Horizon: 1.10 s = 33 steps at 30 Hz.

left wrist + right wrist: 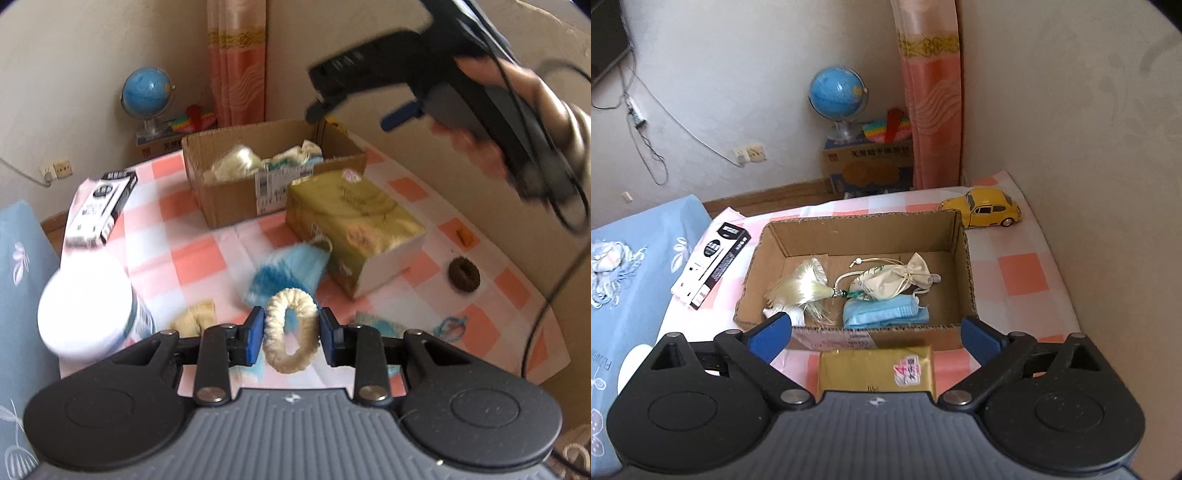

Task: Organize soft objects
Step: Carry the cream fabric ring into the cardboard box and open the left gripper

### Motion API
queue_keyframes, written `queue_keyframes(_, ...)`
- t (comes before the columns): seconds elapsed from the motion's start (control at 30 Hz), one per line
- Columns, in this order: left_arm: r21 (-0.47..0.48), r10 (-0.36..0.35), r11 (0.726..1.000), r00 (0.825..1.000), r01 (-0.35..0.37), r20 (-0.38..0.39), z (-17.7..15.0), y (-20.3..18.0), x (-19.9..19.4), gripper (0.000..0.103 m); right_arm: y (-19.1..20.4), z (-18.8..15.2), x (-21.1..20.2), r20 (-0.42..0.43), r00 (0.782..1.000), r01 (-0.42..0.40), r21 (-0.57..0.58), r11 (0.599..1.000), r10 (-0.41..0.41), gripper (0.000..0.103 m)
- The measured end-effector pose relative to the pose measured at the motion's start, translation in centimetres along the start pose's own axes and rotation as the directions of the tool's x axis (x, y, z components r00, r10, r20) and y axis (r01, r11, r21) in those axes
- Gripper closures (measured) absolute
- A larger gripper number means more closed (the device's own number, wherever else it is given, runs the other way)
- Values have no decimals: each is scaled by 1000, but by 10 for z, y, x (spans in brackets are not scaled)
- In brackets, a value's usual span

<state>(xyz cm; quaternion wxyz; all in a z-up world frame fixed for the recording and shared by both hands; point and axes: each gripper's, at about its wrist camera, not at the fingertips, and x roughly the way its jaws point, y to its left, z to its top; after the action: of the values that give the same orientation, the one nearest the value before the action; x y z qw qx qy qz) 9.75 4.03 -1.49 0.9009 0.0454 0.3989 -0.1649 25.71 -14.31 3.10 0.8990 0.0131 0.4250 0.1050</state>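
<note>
My left gripper point(291, 328) is shut on a cream fuzzy hair tie point(291, 334) and holds it above the checked tablecloth. A cardboard box point(236, 195) stands further back; the right wrist view shows inside it point(860, 240) a cream tassel point(801, 284), a small cloth pouch point(890, 280) and a blue face mask point(882, 314). My right gripper point(875, 336) is open and empty above the box's near edge; it also shows in the left wrist view point(354, 110) at the top right. A blue fluffy piece point(284, 273), a brown hair tie point(464, 275) and a thin blue band point(448, 328) lie on the table.
A gold tissue pack point(354, 229) lies in front of the box. A white jar point(88, 306) and a black-and-white carton point(99, 206) are at the left. A yellow toy car point(984, 210) sits behind the box near the wall. A globe point(836, 99) stands on the floor.
</note>
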Motion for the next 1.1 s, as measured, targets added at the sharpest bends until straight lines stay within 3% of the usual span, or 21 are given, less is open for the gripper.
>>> queue_keyframes(0.2,47,23,999,999,-24,24,42,3,11,73,-18,-34,-28,119,992,32,-14,999,-30,0)
queue_keyframes(0.53,61,41,997,998,-44,50,121,16,57,72,-42,-82,-49,151,983,105,7,994,-105,0)
queue_keyframes(0.73,-3,93,996,995,-93,28,164,44,105,71,-46,-89,-57,165,981,94,40,995,-99,0)
queue_keyframes(0.8,-24,132,991,991,-131,37,171,52,121,66,-46,-94,-61,173,979,104,35,994,-108,0)
queue_keyframes(0.87,-36,183,983,982,-182,43,174,58,133,34,-44,-96,-62,176,977,118,17,993,-119,0)
queue_keyframes(0.93,-50,217,975,975,-215,50,173,62,137,20,-41,-99,-62,182,975,134,-7,991,-130,0)
queue_keyframes(1.1,-68,235,970,971,-232,40,164,66,128,20,-37,-100,-64,193,974,131,-32,991,-123,0)
